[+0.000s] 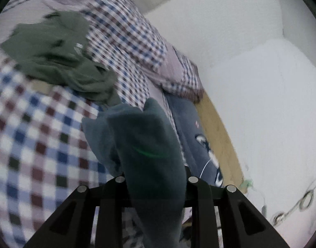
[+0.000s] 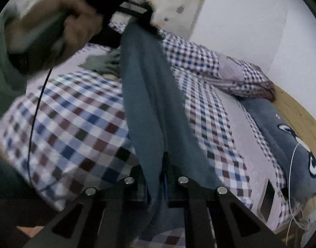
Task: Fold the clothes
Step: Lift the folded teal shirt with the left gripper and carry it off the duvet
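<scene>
Up close, both grippers pinch the same teal garment (image 2: 149, 107): the right gripper (image 2: 158, 177) is clamped narrow on its lower edge, the left gripper (image 1: 155, 177) holds a thick fold that drapes over its jaws. The cloth stretches between them above the checked bedsheet (image 2: 79, 128). Beyond the left tool lies a crumpled green garment (image 1: 54, 55); to the right, a dark blue pillow (image 2: 282, 136).

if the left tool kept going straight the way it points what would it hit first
Probably the checked bedspread, near the crumpled green garment. The left tool, shut on the teal cloth, points slightly down toward them; depth is unclear.
</scene>
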`<state>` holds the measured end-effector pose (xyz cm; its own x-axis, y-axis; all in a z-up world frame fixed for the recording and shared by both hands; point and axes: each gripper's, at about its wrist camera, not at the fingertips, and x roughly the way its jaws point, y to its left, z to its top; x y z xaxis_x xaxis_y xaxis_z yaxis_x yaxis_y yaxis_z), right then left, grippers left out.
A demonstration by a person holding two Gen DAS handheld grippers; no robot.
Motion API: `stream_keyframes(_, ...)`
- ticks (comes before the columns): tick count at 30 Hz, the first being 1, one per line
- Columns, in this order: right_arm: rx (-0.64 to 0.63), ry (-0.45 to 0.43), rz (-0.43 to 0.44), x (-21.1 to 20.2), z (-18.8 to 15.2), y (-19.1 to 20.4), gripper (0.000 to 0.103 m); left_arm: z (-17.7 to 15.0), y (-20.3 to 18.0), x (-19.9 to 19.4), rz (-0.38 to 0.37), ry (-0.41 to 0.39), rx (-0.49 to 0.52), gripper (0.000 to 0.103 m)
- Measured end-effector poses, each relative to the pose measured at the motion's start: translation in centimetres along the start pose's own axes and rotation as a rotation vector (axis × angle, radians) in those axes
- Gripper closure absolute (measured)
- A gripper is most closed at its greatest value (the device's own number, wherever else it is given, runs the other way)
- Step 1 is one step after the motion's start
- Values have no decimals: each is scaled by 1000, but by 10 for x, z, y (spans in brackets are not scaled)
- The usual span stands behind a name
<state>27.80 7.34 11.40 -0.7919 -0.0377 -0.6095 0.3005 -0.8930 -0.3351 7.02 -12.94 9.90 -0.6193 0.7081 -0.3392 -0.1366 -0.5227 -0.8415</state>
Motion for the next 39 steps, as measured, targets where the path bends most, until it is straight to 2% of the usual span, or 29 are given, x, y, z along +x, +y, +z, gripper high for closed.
stream_keyframes(5, -18, -67, 132, -40, 20, -3, 94, -3, 16, -77, 26, -104, -100, 78)
stream_keyframes(9, -62, -117, 246, -61, 46, 10, 94, 1, 21, -147, 114, -179, -160, 78)
stream_keyframes(12, -84, -152, 328, -68, 70, 22, 94, 8, 24, -196, 152, -248, -178, 78)
stream_keyframes(17, -126, -215, 474, -69, 119, 55, 95, 30, 26, -268, 228, -350, -176, 78)
stream_keyframes(22, -180, -269, 596, -64, 176, 94, 95, 73, 35, -323, 291, -429, -170, 78)
stream_keyframes(26, -213, -302, 638, -49, 227, 130, 95, 120, 51, -349, 334, -468, -169, 78)
stream_keyframes(30, -217, -323, 643, -21, 275, 164, 95, 174, 78, -364, 362, -472, -162, 78)
stream_keyframes(34, -219, -363, 600, 3, 323, 204, 95, 220, 109, -381, 377, -483, -154, 78)
stream_keyframes(38, -222, -415, 563, 17, 357, 243, 95, 245, 126, -416, 387, -550, -135, 79)
stream_keyframes(39, -228, -429, 553, 18, 363, 254, 95, 248, 127, -429, 395, -569, -102, 79)
